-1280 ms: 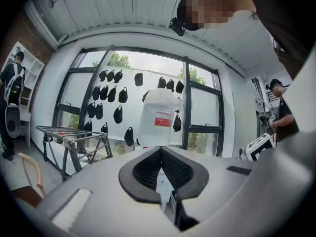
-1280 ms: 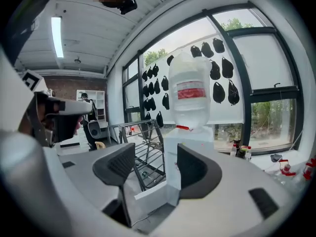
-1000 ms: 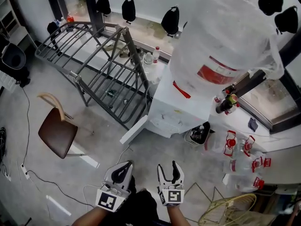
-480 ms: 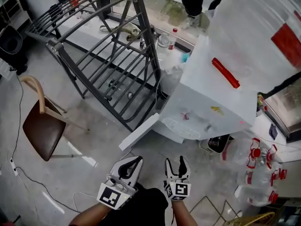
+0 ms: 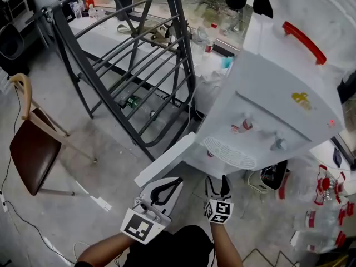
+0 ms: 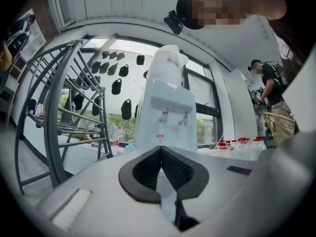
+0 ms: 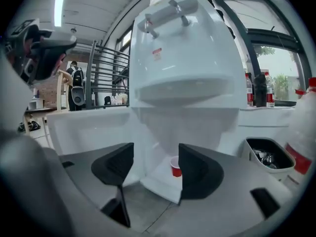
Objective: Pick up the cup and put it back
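Observation:
A small red cup (image 7: 175, 168) stands upright on the white lower shelf of the water dispenser (image 7: 182, 58), under its taps. My right gripper (image 7: 155, 162) is open and points at the cup from a distance; the cup shows in the gap, close to the right finger (image 7: 197, 174), untouched. In the head view the right gripper (image 5: 218, 181) is low in front of the dispenser (image 5: 278, 93). The left gripper (image 5: 176, 182) is beside it on the left. Its fingers (image 6: 170, 169) meet at the tips with nothing between them.
A grey metal rack (image 5: 139, 65) stands to the left of the dispenser. A white board (image 5: 164, 160) leans at its foot. A brown chair (image 5: 30, 149) is at far left. A black bin (image 5: 272, 177) and several red-capped bottles (image 5: 328, 188) lie to the right.
The view has closed in on the dispenser, which now fills the upper right. Both grippers have come forward toward its base, and the chair has slid to the left edge.

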Action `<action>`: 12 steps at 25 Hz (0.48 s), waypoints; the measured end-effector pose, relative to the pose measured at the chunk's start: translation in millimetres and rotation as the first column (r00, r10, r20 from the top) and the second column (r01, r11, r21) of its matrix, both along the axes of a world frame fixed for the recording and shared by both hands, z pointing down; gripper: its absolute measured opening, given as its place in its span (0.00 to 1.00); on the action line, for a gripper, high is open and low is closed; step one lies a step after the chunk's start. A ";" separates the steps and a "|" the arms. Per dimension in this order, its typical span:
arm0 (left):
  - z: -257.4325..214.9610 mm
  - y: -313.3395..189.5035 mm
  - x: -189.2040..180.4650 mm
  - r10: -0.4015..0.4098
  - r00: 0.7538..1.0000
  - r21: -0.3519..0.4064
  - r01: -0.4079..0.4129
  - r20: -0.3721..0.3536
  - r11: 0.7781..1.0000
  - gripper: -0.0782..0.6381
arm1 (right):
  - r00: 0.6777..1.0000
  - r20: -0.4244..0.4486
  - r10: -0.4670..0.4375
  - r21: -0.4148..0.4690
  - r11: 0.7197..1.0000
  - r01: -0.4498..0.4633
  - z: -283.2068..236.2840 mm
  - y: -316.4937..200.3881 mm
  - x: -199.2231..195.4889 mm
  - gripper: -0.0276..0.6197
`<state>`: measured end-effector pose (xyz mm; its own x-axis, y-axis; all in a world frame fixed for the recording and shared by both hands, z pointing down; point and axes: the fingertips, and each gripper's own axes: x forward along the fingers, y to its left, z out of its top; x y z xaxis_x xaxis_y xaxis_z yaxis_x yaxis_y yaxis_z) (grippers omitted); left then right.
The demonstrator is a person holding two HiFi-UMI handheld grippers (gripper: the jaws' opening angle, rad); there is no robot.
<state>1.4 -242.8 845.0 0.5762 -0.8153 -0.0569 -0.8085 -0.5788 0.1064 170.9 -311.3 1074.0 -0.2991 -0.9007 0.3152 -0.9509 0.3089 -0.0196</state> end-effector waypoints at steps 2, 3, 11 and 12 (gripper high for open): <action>16.1 -5.4 9.8 0.023 1.000 0.003 -0.023 0.002 1.000 0.12 | 1.000 -0.009 0.011 -0.027 1.000 -0.011 29.0 -13.0 5.6 0.47; 23.5 -8.1 15.2 0.036 0.999 0.009 -0.036 0.009 0.999 0.12 | 1.000 -0.014 0.014 -0.042 0.999 -0.014 42.8 -19.0 8.1 0.48; 74.8 -29.6 54.6 0.121 0.990 0.029 -0.124 0.073 0.992 0.12 | 0.998 -0.012 0.061 -0.148 0.987 -0.062 127.5 -66.6 24.7 0.51; 80.8 -33.6 55.9 0.121 0.990 0.019 -0.122 0.068 0.992 0.12 | 0.998 -0.010 0.069 -0.156 0.985 -0.069 135.1 -72.7 25.4 0.52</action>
